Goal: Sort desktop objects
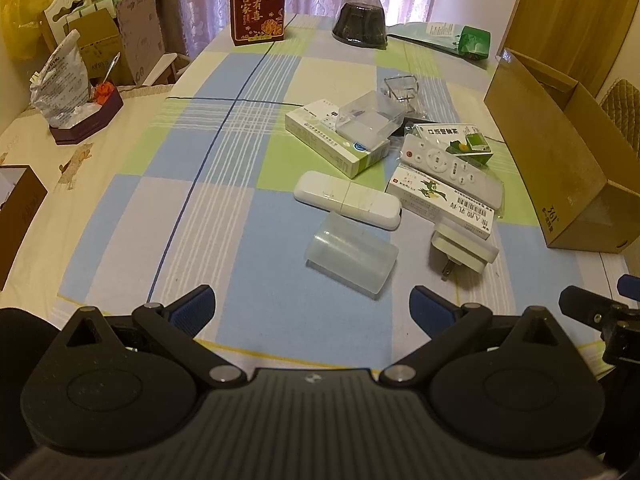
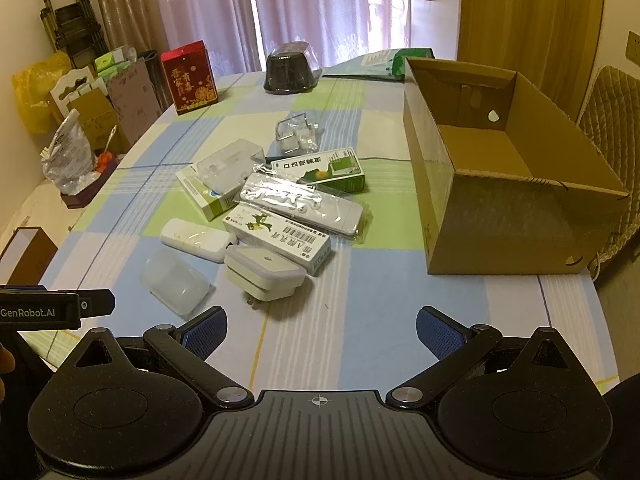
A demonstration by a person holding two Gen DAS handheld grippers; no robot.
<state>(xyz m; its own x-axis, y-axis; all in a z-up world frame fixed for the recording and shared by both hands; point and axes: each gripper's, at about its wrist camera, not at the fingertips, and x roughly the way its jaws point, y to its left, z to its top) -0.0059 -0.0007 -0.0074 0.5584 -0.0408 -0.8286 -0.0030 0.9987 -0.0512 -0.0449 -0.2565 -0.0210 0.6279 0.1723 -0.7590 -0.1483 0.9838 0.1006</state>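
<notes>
A heap of small items lies mid-table: a frosted plastic case (image 1: pixel 350 254) (image 2: pixel 176 282), a white plug adapter (image 1: pixel 464 249) (image 2: pixel 264 274), a white oblong device (image 1: pixel 346 199) (image 2: pixel 196 239), several medicine boxes (image 1: pixel 338 142) (image 2: pixel 280 236) and a bagged white remote (image 1: pixel 452 168) (image 2: pixel 304 202). An open, empty cardboard box (image 2: pixel 504 184) (image 1: pixel 560 152) stands to the right. My left gripper (image 1: pixel 314 308) hangs open just short of the frosted case. My right gripper (image 2: pixel 320 330) is open over bare cloth, nearer than the adapter. Neither holds anything.
At the far end stand a red gift box (image 1: pixel 258 8) (image 2: pixel 190 78), a dark bowl-shaped container (image 1: pixel 360 20) (image 2: pixel 288 70) and a green packet (image 1: pixel 474 42). A purple tray with a plastic bag (image 1: pixel 72 92) sits left. A brown box (image 1: pixel 16 212) is at the left edge.
</notes>
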